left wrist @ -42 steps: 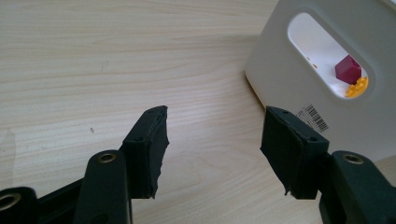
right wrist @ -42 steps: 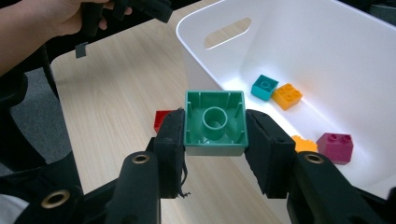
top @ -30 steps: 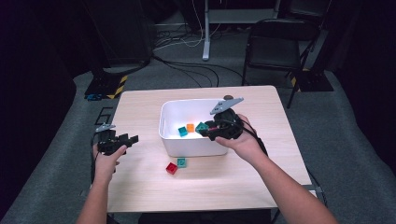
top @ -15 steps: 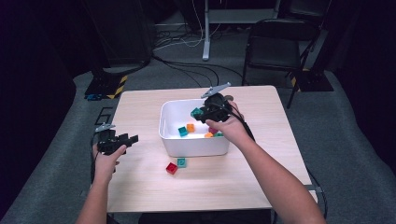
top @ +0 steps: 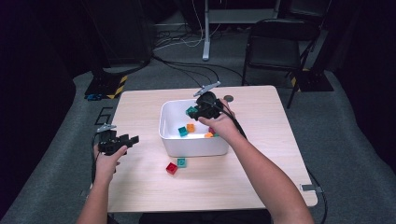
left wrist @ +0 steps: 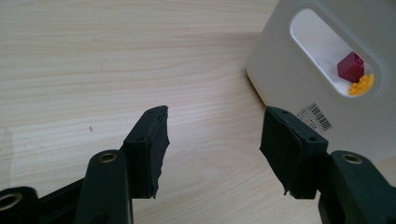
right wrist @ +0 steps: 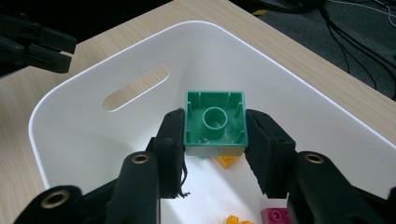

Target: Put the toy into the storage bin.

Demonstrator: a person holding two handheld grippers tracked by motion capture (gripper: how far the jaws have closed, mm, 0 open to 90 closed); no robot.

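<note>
My right gripper (top: 196, 111) hangs over the far side of the white bin (top: 195, 147), shut on a green brick (top: 190, 110). In the right gripper view the green brick (right wrist: 215, 122) sits squeezed between both pads, hollow underside toward the camera, above the bin (right wrist: 84, 121). Teal (top: 182, 131) and orange (top: 190, 127) bricks lie in the bin, and orange pieces (right wrist: 226, 161) and a magenta brick (right wrist: 275, 217) lie under the jaws. My left gripper (top: 130, 140) rests at the table's left, open and empty (left wrist: 212, 135), facing the bin's slotted side wall (left wrist: 289, 107).
A red brick (top: 172, 168) and a teal brick (top: 181, 162) lie on the table just in front of the bin. A small dark disc (top: 228, 98) sits behind it. Through the handle slot I see a dark red brick (left wrist: 351, 67) and a yellow piece (left wrist: 362, 85).
The right gripper has carried the green brick left and away from the person, from the bin's right edge to over its far side. The left gripper stayed put.
</note>
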